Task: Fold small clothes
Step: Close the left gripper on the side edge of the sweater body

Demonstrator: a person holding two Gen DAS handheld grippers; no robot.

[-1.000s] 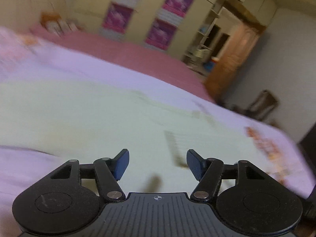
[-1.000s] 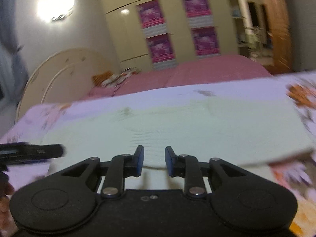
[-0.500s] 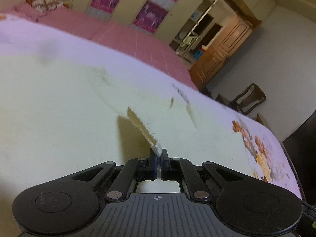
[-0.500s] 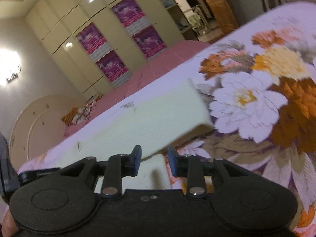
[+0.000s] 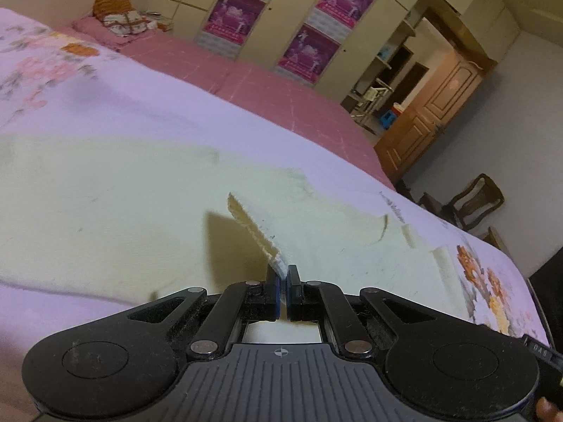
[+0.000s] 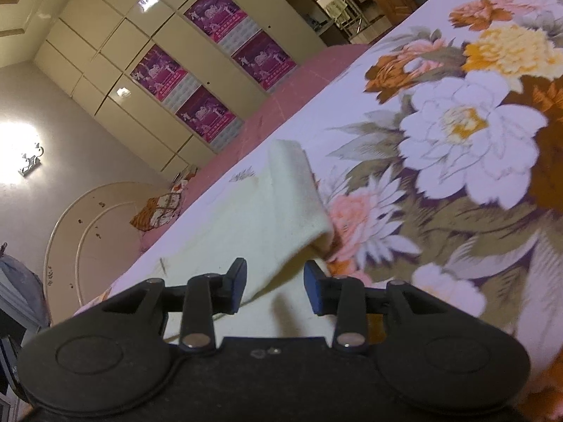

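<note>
A pale cream garment [image 5: 105, 197] lies spread on a lilac floral bedsheet [image 5: 88, 105]. My left gripper [image 5: 283, 274] is shut on a ribbed hem edge [image 5: 253, 232] of the garment and lifts it a little off the cloth below. In the right wrist view the same cream garment [image 6: 267, 211] lies with a folded-over end near the big printed flowers. My right gripper [image 6: 274, 281] is open; its blue-padded fingers [image 6: 238, 283] stand either side of the garment's near edge, and nothing is held between them.
A pink bedspread [image 5: 253, 81] lies beyond the sheet, with pillows [image 5: 121, 17] at a round headboard [image 6: 88, 232]. Cream wardrobes with purple posters [image 5: 302, 49] line the wall. A wooden door [image 5: 440, 105] and chairs [image 5: 471, 204] stand right of the bed.
The left gripper closed on the garment's hem and now holds it raised. The right gripper swung towards the floral end of the sheet and its fingers opened wider.
</note>
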